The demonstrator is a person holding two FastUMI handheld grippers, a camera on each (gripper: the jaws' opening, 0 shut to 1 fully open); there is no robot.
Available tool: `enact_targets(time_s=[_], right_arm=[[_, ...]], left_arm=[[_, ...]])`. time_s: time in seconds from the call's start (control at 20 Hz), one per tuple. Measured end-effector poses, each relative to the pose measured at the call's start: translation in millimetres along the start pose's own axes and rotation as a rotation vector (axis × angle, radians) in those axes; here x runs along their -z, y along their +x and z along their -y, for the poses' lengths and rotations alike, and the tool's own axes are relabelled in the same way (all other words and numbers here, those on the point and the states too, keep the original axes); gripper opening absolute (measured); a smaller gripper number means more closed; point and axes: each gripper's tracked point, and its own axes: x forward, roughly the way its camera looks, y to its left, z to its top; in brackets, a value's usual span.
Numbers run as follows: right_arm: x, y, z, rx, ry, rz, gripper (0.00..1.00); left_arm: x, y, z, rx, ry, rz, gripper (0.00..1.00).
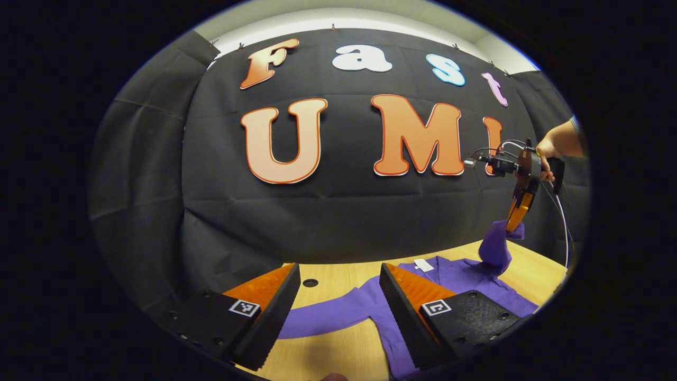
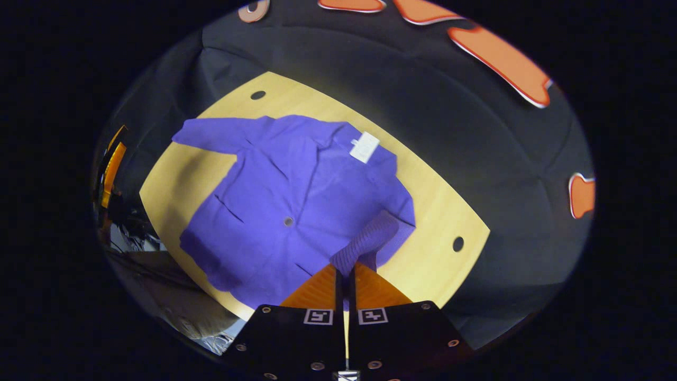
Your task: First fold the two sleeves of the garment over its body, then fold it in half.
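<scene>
A purple garment (image 2: 296, 201) lies flat, front up, on a wooden table (image 2: 174, 180), with a white tag (image 2: 365, 146) at its collar. In the right gripper view my right gripper (image 2: 346, 272) is shut on the cuff of one sleeve (image 2: 370, 238) and holds it lifted above the garment's body. The left gripper view shows that right gripper (image 1: 515, 222) in a hand, with the raised sleeve (image 1: 496, 248) hanging from it. My left gripper (image 1: 338, 270) stands open over the other sleeve (image 1: 328, 313), which lies stretched out on the table.
The table (image 1: 338, 278) has round cable holes (image 2: 257, 95) (image 2: 458, 244) near its edges. Black cloth walls close in behind it. A person's forearm (image 1: 560, 140) reaches in from the right. Bare wood borders the garment on all sides.
</scene>
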Motion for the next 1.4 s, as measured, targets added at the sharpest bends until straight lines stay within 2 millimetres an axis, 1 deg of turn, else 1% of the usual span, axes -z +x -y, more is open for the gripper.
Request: enact_targets(time_s=[0.2, 0.45, 0.6, 0.7, 0.75, 0.85, 0.9, 1.0, 1.05, 1.1, 1.15, 1.2, 1.25, 1.35, 1.4], right_arm=[[-39.8, 27.7, -39.7, -0.027, -0.019, 0.019, 0.03], [-73.8, 67.9, -90.5, -0.067, -0.062, -0.001, 0.03], [-87.8, 94.8, -117.4, -0.084, -0.089, -0.029, 0.03], [-97.2, 114.3, -127.6, -0.073, -0.100, -0.043, 0.03], [-98.5, 122.8, -132.9, -0.081, -0.096, -0.060, 0.03], [-100.7, 132.4, -154.9, -0.148, -0.062, -0.090, 0.10], [-104.5, 135.0, -161.0, -0.160, -0.062, -0.087, 0.15], [-112.4, 139.9, -156.2, -0.134, -0.079, -0.063, 0.20], [-114.4, 138.9, -157.9, -0.136, -0.070, -0.054, 0.31], [-116.0, 136.3, -158.1, -0.139, -0.064, -0.046, 0.24], [-117.6, 132.6, -153.8, -0.135, -0.059, -0.031, 0.27], [-121.2, 126.9, -151.0, -0.135, -0.051, -0.004, 0.30], [-125.2, 119.9, -149.0, -0.138, -0.039, 0.031, 0.31], [-129.2, 101.4, -138.2, -0.135, -0.007, 0.096, 0.37], [-130.6, 92.1, -131.0, -0.126, 0.012, 0.127, 0.43]], left_arm=[[9.6, 5.1, -20.3, -0.011, -0.007, -0.020, 0.95], [19.0, 10.3, -42.6, -0.029, -0.010, -0.043, 0.95], [28.1, 12.0, -53.3, -0.046, -0.021, -0.060, 0.95], [32.2, 11.2, -57.9, -0.053, -0.026, -0.071, 0.95], [32.4, 11.1, -60.5, -0.056, -0.025, -0.074, 0.95], [36.5, 11.6, -65.2, -0.066, -0.026, -0.080, 0.95], [39.7, 11.6, -67.1, -0.072, -0.027, -0.087, 0.95], [43.5, 10.9, -71.2, -0.082, -0.032, -0.098, 0.95], [45.1, 11.8, -72.7, -0.086, -0.034, -0.100, 0.95], [46.5, 14.0, -72.5, -0.086, -0.034, -0.102, 0.95], [46.5, 15.2, -76.2, -0.096, -0.030, -0.103, 0.95], [48.6, 17.6, -80.1, -0.102, -0.024, -0.107, 0.95], [50.7, 20.5, -83.3, -0.103, -0.020, -0.111, 0.95], [67.9, 29.9, -90.3, -0.110, -0.003, -0.158, 0.95], [74.7, 35.6, -97.2, -0.114, 0.003, -0.168, 0.95]])
